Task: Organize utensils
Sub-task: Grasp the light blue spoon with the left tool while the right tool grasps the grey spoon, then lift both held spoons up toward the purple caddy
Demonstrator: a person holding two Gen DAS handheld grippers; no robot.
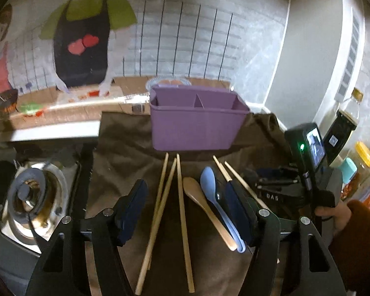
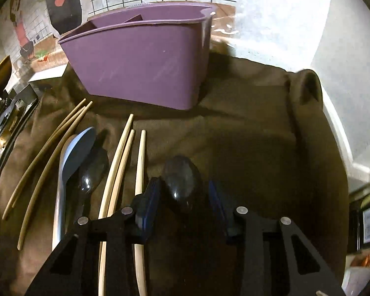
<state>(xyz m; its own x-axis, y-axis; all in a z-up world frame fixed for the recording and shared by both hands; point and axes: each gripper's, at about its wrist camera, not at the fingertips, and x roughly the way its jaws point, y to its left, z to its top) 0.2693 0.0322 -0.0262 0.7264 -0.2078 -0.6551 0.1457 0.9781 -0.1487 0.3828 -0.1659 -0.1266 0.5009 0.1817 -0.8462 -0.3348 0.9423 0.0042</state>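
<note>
A purple divided utensil holder (image 1: 197,120) stands on a brown cloth (image 1: 125,153); it also shows in the right wrist view (image 2: 140,59). In front of it lie wooden chopsticks (image 1: 182,217), a wooden spoon (image 1: 204,207), a light blue spoon (image 1: 214,197) and a black spoon (image 1: 219,194). My left gripper (image 1: 185,212) is open above the chopsticks and wooden spoon. My right gripper (image 2: 183,202) is open, its fingers either side of a dark spoon (image 2: 182,182) lying on the cloth. Left of it lie chopsticks (image 2: 118,170), a black spoon (image 2: 91,175) and the blue spoon (image 2: 71,162).
A gas stove burner (image 1: 34,194) sits left of the cloth. Bottles and jars (image 1: 357,162) stand at the right by the wall. The right gripper's body with its small screen (image 1: 313,148) is at the right. A tiled wall with a cartoon sticker (image 1: 81,44) is behind.
</note>
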